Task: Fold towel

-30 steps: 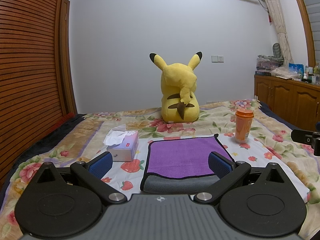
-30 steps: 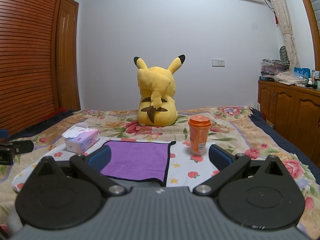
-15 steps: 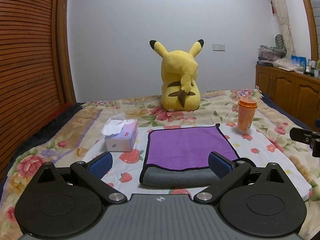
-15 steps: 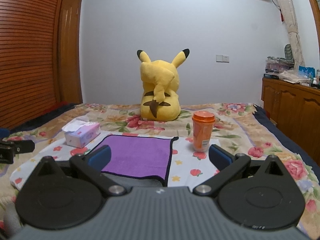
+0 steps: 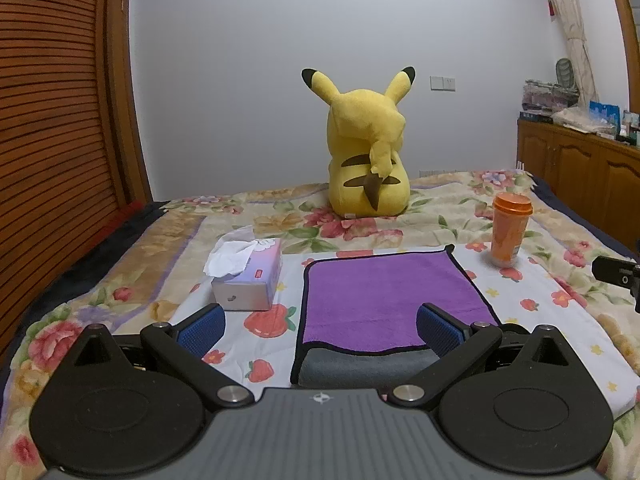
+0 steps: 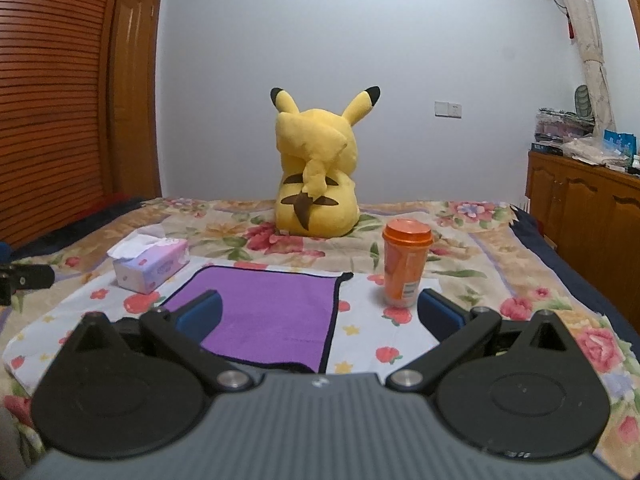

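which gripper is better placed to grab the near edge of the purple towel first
Left, probably. The left gripper is open and faces the towel head on, with the near grey edge between its fingers. The right gripper is also open, but the towel lies off toward its left finger.

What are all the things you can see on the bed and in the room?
towel: one, purple with a dark edge and a grey underside showing at the near edge, flat on the bed in the middle.
tissue box: one, pale lilac with a white tissue sticking up, left of the towel.
cup: one, orange with a lid, upright, right of the towel's far corner.
plush toy: one, yellow, sitting at the far side of the bed, back to the cameras.
bedspread: one, flowery.
cabinet: one, brown wood, far right, clutter on top.
left gripper: one, black with blue pads, jaws open.
right gripper: one, same colours, jaws open.
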A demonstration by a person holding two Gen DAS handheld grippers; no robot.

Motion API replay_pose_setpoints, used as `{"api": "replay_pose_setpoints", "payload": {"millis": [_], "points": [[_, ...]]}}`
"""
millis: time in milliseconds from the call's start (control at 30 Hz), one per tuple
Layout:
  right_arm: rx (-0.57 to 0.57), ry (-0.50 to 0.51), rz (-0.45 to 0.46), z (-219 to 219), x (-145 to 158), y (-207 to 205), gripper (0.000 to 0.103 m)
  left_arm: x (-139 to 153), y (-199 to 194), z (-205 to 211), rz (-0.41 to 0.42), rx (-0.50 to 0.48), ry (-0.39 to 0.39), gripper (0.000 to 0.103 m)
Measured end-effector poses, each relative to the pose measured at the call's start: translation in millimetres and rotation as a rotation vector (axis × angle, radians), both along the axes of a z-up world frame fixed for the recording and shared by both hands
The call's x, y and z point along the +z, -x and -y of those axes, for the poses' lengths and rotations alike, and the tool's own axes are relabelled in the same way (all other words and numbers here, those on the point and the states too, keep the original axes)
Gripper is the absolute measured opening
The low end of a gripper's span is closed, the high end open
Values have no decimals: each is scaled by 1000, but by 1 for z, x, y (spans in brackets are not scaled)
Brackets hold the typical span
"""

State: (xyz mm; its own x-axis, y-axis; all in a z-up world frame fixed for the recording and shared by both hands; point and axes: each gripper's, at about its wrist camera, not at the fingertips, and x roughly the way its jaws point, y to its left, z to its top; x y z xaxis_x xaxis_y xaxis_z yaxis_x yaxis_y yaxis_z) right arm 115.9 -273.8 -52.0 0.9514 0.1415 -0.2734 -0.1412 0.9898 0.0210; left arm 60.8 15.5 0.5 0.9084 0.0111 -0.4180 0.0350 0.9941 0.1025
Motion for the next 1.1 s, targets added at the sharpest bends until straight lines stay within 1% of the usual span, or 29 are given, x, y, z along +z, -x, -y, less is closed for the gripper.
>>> {"api": "replay_pose_setpoints", "payload": {"millis": [267,467,833,967,1100], "points": [[8,9,-4,0,-1,-20,103,-4,-22,-4,-18,-22,-14,103],[9,16,-25,1,-4,-35,103,-12,-40,-10,-39,-31,-26,103],[43,6,-71,1,-9,-57,103,-28,-74,-19,-100,-55,-56,103],[56,11,-94,0,-13,-64,103,-36,-86,-24,-133,-63,-54,103],[73,16,-121,-2,-18,-71,103,-42,-98,-28,-164,-77,-48,100]]}}
